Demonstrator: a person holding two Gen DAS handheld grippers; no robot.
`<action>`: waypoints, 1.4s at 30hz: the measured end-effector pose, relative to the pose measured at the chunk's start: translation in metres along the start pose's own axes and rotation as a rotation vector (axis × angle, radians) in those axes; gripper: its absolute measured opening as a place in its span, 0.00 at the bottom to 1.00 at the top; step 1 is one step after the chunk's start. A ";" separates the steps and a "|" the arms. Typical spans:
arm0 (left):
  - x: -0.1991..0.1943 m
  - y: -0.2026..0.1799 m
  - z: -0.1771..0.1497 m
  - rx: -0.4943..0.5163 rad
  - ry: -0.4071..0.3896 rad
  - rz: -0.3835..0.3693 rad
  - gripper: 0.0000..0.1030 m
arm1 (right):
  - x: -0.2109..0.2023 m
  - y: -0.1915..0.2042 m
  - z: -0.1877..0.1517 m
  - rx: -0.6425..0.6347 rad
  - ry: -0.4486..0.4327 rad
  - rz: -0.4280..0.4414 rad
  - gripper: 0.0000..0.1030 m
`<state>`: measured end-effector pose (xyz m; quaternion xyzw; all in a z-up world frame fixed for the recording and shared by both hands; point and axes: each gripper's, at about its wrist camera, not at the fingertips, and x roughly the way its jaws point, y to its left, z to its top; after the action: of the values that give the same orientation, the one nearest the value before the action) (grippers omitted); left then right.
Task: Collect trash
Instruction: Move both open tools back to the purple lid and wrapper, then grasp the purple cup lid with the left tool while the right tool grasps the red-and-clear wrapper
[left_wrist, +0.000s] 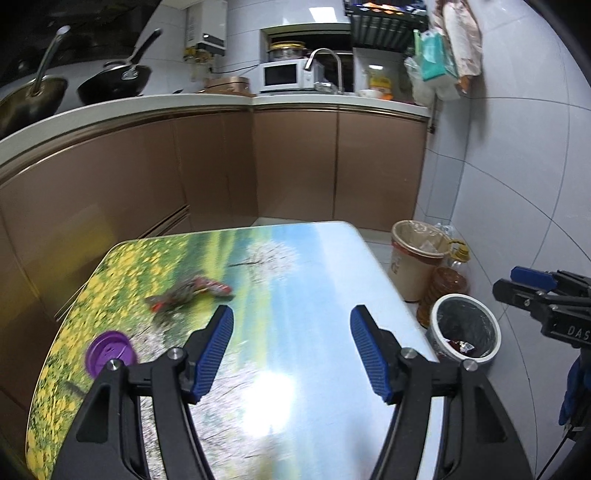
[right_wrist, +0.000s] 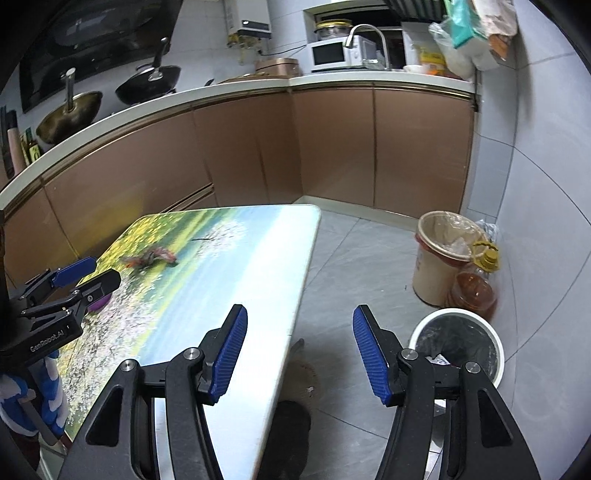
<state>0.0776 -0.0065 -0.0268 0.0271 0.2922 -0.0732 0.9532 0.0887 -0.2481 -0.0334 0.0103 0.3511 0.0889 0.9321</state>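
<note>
Little lettering for you to read here. In the right wrist view, the body of your left gripper (right_wrist: 79, 280) carries white print reading "GenRobot.AI". In the left wrist view, the body of your right gripper (left_wrist: 517, 282) shows white letters "DAS", cut off at the picture's edge. The beige bin (left_wrist: 410, 273) on the floor has red marks on its side, too small and blurred to read. The water heater (left_wrist: 207, 26) on the wall has a small display, unreadable.

Left tool (left_wrist: 291, 350) and right tool (right_wrist: 299, 350) — both angled downward, jaws apart, empty.
</note>
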 end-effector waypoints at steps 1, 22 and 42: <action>0.000 0.007 -0.002 -0.009 0.003 0.004 0.62 | 0.000 0.006 0.001 -0.011 0.002 0.004 0.57; -0.009 0.183 -0.061 -0.261 0.049 0.181 0.62 | 0.045 0.113 0.027 -0.173 0.070 0.124 0.57; 0.061 0.261 -0.075 -0.396 0.223 0.134 0.61 | 0.189 0.211 0.062 -0.401 0.205 0.254 0.57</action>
<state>0.1262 0.2507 -0.1210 -0.1333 0.4017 0.0527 0.9045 0.2356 -0.0047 -0.0924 -0.1398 0.4150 0.2734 0.8565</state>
